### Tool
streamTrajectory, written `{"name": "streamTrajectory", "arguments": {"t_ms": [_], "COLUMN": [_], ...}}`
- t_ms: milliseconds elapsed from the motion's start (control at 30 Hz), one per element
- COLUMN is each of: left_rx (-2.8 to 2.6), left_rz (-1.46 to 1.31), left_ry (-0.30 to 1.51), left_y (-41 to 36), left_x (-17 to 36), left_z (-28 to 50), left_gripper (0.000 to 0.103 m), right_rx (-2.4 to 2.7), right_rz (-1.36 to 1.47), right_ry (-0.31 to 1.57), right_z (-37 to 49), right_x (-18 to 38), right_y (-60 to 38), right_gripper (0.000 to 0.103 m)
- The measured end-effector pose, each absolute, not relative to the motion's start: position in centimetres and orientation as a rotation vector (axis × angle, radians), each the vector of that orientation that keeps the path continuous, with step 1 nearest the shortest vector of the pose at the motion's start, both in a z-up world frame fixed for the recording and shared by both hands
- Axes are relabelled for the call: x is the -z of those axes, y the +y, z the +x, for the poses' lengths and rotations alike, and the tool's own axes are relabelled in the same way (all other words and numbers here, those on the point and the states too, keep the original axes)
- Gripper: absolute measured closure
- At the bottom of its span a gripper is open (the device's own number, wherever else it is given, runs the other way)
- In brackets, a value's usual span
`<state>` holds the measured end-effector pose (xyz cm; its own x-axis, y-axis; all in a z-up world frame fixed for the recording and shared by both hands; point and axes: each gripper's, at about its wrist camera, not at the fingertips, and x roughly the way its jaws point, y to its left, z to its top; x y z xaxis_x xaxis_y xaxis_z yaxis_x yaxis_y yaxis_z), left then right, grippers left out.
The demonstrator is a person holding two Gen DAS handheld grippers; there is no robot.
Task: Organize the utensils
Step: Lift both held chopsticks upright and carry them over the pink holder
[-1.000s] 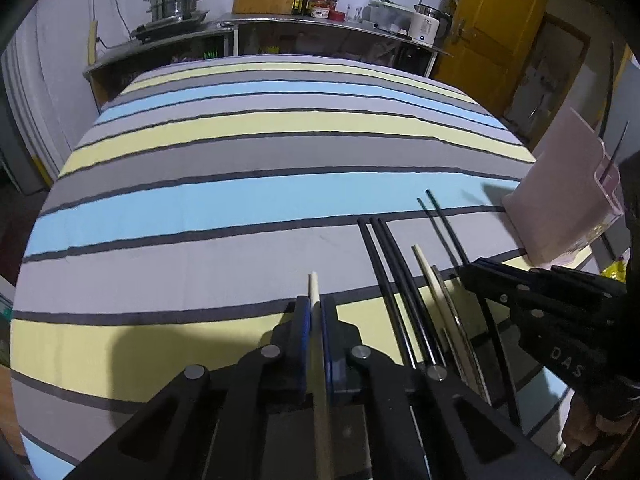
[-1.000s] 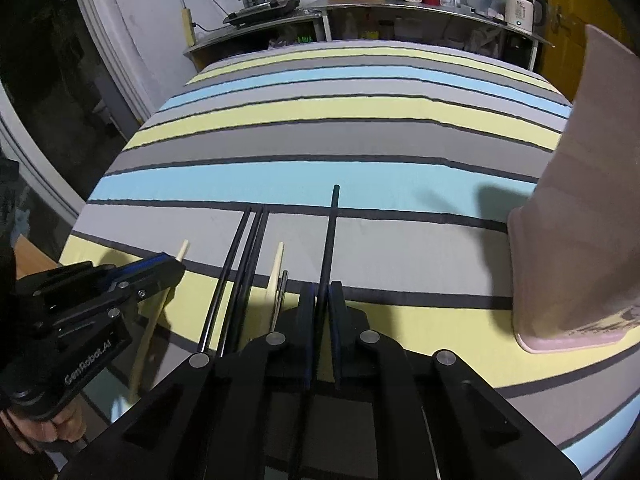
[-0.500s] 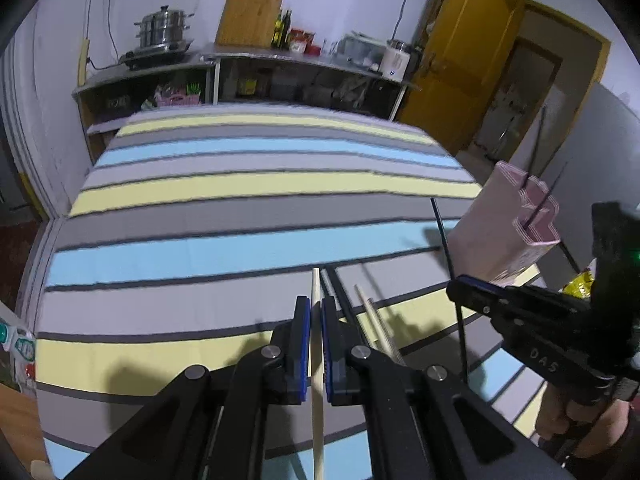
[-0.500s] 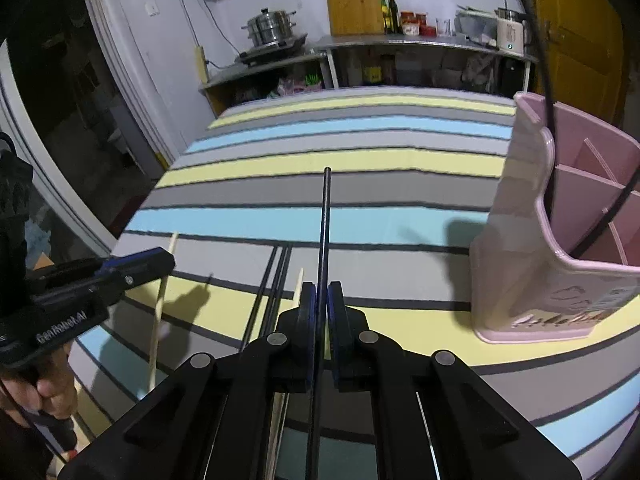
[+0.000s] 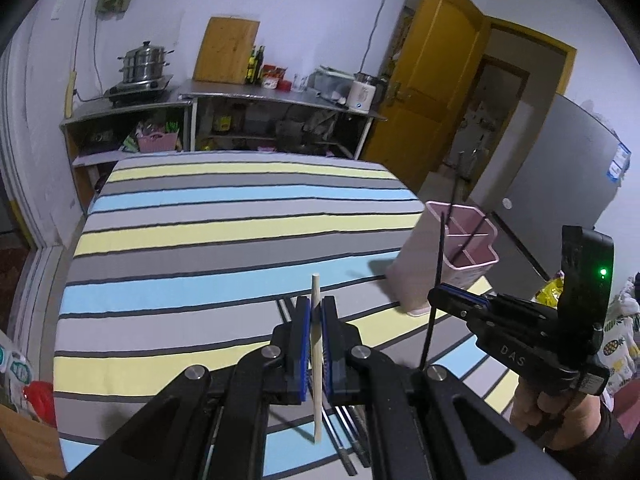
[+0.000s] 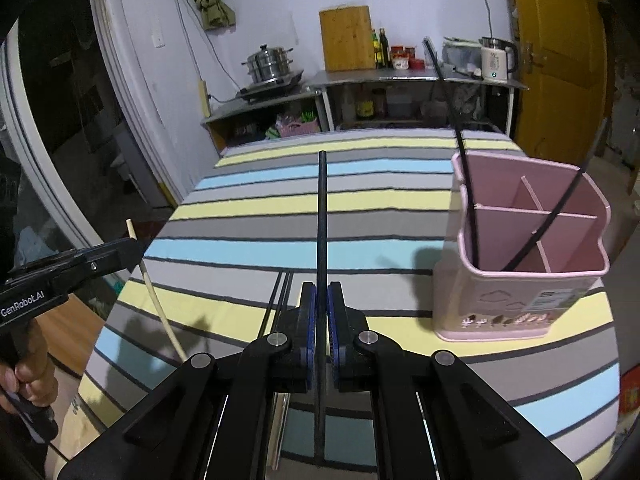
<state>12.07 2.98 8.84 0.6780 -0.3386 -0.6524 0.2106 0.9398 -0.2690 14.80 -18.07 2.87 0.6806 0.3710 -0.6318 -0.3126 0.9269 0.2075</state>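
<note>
While the left tongs [image 5: 315, 312] at lower centre of the left wrist view pinch a pale wooden chopstick [image 5: 316, 364] upright above the striped table [image 5: 200, 240], the right wrist view shows the right tongs [image 6: 321, 300] clamped on a black chopstick [image 6: 322, 216], left of the pink holder [image 6: 520, 280].

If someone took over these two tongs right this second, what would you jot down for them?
Left tongs: shut on a pale wooden chopstick, lifted off the table.
Right tongs: shut on a black chopstick, also in the air.
Pink holder stands at the right on the striped cloth; two black chopsticks already lean inside.
Left: drop both held sticks into the holder, then collect the loose chopsticks on the cloth.
</note>
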Motion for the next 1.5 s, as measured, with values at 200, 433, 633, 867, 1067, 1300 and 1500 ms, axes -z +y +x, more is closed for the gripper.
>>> {"name": "streamTrajectory", "arguments": {"t_ms": [200,433,633,867,1067,1300,1500], "left_rx": [0.351,0.402,0.448,0.507,0.551,0.569,0.567], "left_rz": [-0.173,-0.173,-0.159,-0.151,-0.145,-0.161,-0.175], "left_ry": [0.73,0.691,0.675,0.668,0.661,0.623,0.585], "left_y": [2.0,0.4,-1.9,-5.6,-8.7,-10.5,-11.7], "left_x": [-11.0,-13.6,-15.0,-16.6,-17.9,-20.6,-22.4], "left_z": [11.1,11.0,11.8,13.9,15.8,18.5,21.0], "left_gripper": [0.098,0.098,0.098,0.098,0.098,0.098,0.098], "right_rx": [-0.375,-0.359,-0.332,-0.295,-0.259,-0.223,-0.198], "right_rz": [0.104,0.126,0.145,0.163,0.178,0.193,0.197], "right_ry": [0.681,0.632,0.6,0.575,0.549,0.49,0.44], "right_z": [13.6,12.6,12.0,11.3,11.2,11.4,12.6], "right_x": [-4.8,-6.6,-7.8,-8.9,-10.3,-12.9,-15.0], "right_y": [-19.3,-20.9,-22.7,-25.1,-27.4,-30.1,-31.3], "right_gripper": [0.097,0.097,0.097,0.097,0.097,0.097,0.097]}}
